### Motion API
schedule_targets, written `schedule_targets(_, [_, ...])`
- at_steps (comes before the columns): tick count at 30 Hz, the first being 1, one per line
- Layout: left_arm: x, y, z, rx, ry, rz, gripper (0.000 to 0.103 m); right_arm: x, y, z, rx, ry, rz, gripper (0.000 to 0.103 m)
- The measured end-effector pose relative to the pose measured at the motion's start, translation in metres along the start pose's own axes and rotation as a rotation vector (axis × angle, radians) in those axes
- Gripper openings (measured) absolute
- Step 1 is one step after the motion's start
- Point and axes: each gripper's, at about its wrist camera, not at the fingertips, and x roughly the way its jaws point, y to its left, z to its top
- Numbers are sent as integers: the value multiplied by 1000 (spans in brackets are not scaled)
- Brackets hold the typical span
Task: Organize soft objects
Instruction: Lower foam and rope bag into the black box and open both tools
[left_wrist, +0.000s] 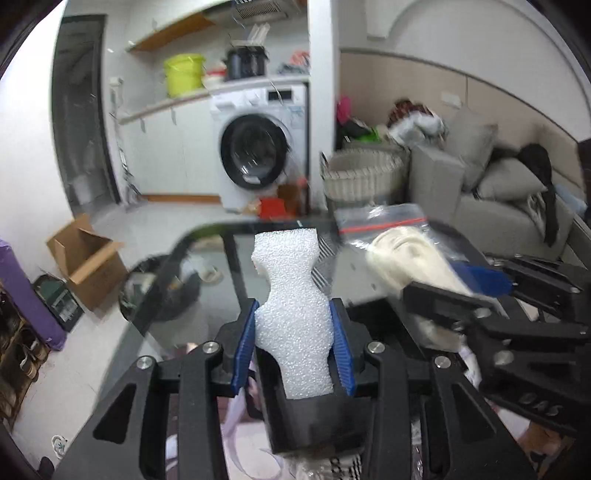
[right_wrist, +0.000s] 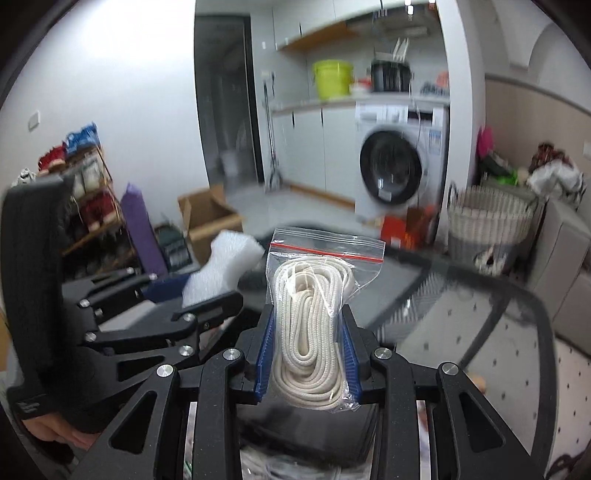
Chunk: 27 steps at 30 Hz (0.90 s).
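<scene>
Left gripper (left_wrist: 293, 343): blue pads clamped on either side of a white foam block (left_wrist: 290, 295), which stands upright above the glass table (left_wrist: 221, 295). Right gripper (right_wrist: 308, 354): pads clamped on a clear zip bag (right_wrist: 325, 258) of coiled white rope (right_wrist: 310, 325), held upright just beside the foam. Background: washer (left_wrist: 258, 147), woven basket (left_wrist: 364, 173), sofa (left_wrist: 498, 206).

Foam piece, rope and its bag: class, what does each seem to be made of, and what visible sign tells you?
Foam piece: looks like white expanded foam, matte, with a pebbly, beaded surface and pinched sides.
Rope: likely braided cotton or synthetic cord, cream, matte; the woven strands show.
Bag: thin clear plastic, glossy and crinkled, with a red zip strip.
</scene>
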Motion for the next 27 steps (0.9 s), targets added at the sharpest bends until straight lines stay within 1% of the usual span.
schedule_targets(2, [12, -3, -3, -1, 78, -44, 36, 14, -4, -8, -4, 62, -4, 32])
schedule_targets(3, [21, -4, -8, -6, 137, -64, 37, 21, -5, -14, -9, 96, 3, 32])
schedule_targets(4, [27, -4, -11, -12, 172, -82, 37, 26, -6, -20, -14, 126, 1, 32])
schedule_targets(5, [31, -5, -14, -15, 189, -89, 37, 32, -8, -24, -14, 148, 1, 32])
schedule_targets(7, [39, -11, -21, 17, 237, -90, 37, 45, -12, -36, -11, 194, 17, 32])
schedule_targets(9, [44, -14, -27, 32, 273, -63, 37, 56, -17, -47, 6, 242, 18, 32])
schedule_targets(11, [44, -17, -30, 36, 287, -66, 37, 63, -19, -55, 20, 281, 29, 32])
schedule_targets(13, [42, -20, -32, 40, 292, -65, 37, 66, -20, -60, 17, 301, 31, 32])
schedule_targets(15, [42, -21, -33, 43, 318, -83, 37, 67, -20, -63, 3, 318, 30, 32])
schedule_targets(18, [39, -23, -35, 64, 315, -70, 37, 67, -19, -64, 1, 324, 29, 32])
schedule_targets(22, [43, -18, -34, 60, 320, -80, 37, 67, -16, -65, -5, 337, 32, 32])
schedule_targets(27, [46, -16, -31, 56, 328, -74, 38, 66, -15, -60, -3, 344, 31, 32])
